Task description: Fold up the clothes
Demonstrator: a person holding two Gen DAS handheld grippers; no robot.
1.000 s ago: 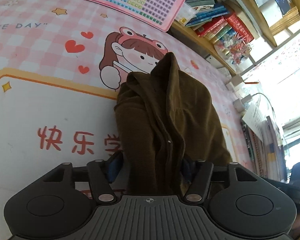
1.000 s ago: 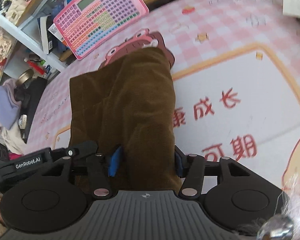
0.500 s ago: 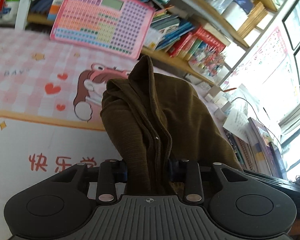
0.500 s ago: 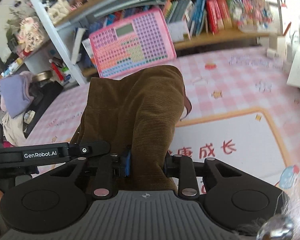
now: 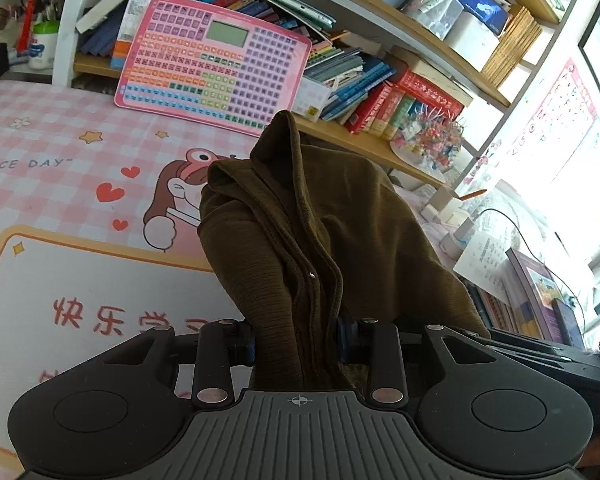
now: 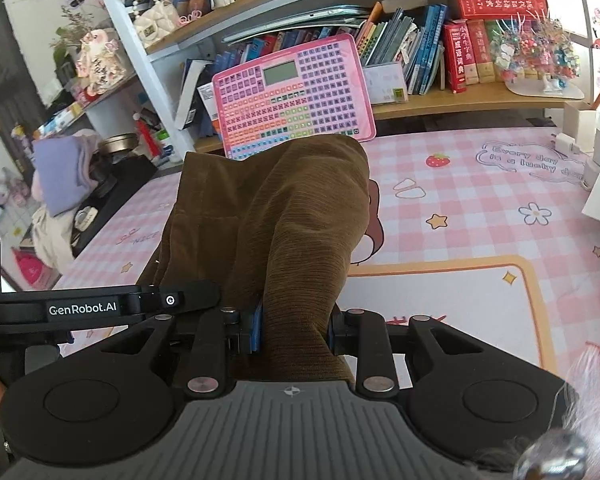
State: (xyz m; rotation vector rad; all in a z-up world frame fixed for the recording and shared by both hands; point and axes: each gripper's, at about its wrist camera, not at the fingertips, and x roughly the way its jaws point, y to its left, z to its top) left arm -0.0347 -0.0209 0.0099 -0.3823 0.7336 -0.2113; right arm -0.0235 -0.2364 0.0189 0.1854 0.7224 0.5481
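At the near edge of both wrist views, left gripper (image 5: 298, 338) and right gripper (image 6: 294, 330) are now clamped narrow on the brown garment (image 5: 300, 240); a second ago both jaws stood wider around it. Cloth has since come up off the pink desk mat (image 5: 60, 132), far end draping forward. Likely lift-and-carry phase of a fold. Beyond: pink keypad board (image 6: 296, 96), bookshelf (image 6: 440, 100) holding books. No bins visible.

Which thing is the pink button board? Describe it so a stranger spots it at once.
Find the wooden bookshelf behind the pink checked desk mat. Leaning against its lower shelf, in front of the books, stands the pink button board. Unlike its neighbours, it is a flat panel of coloured keys with a small grey screen.
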